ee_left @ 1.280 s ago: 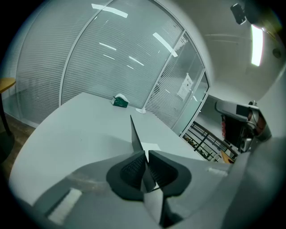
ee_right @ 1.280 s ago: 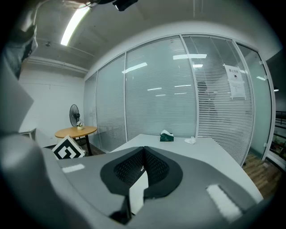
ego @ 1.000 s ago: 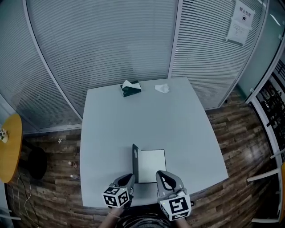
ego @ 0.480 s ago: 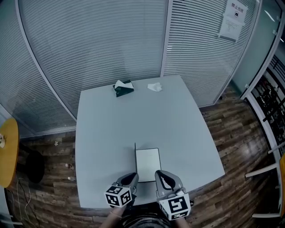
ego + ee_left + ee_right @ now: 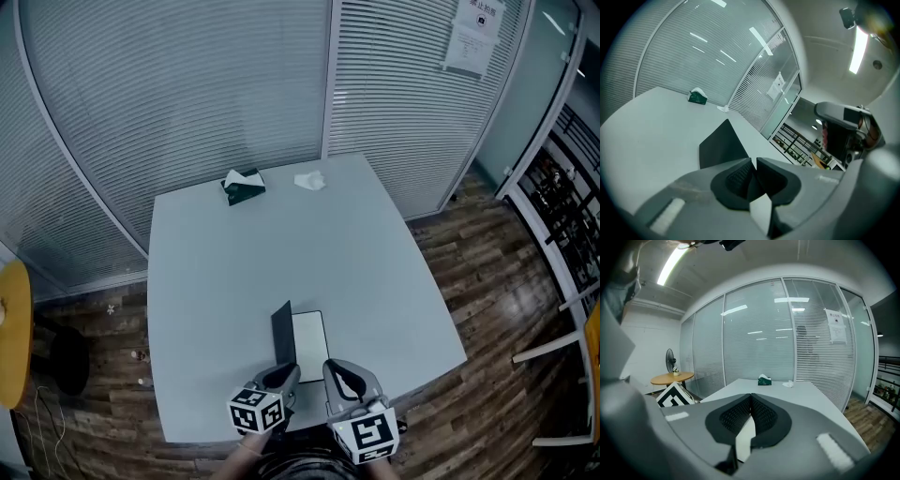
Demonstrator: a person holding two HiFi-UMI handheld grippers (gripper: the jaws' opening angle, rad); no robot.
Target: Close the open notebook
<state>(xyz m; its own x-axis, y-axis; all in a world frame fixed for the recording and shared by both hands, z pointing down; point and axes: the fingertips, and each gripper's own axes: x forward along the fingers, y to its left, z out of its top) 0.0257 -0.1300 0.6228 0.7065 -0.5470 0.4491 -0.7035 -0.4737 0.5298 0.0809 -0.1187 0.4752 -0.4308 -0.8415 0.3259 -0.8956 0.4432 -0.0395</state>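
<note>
The notebook lies near the table's front edge, its white page [image 5: 311, 343] facing up. Its dark cover [image 5: 283, 337] stands raised along the left side and leans over the page; in the left gripper view the cover [image 5: 721, 146] rises just past the jaw tips. My left gripper [image 5: 287, 372] [image 5: 753, 159] is at the cover's near corner. Its jaws are opening, a narrow gap shows, and I see nothing pressed between the pads. My right gripper [image 5: 336, 367] [image 5: 751, 395] hovers over the page's near edge, pads together and empty.
A green tissue box [image 5: 243, 186] and a crumpled tissue [image 5: 308, 180] sit at the far edge of the grey table [image 5: 281, 253]. Glass walls with blinds stand behind. A round yellow table [image 5: 9, 328] is at the far left, with wooden floor around.
The cover went from standing edge-on to leaning over the white page. My left gripper slid right, closer to the right gripper. The right gripper barely moved.
</note>
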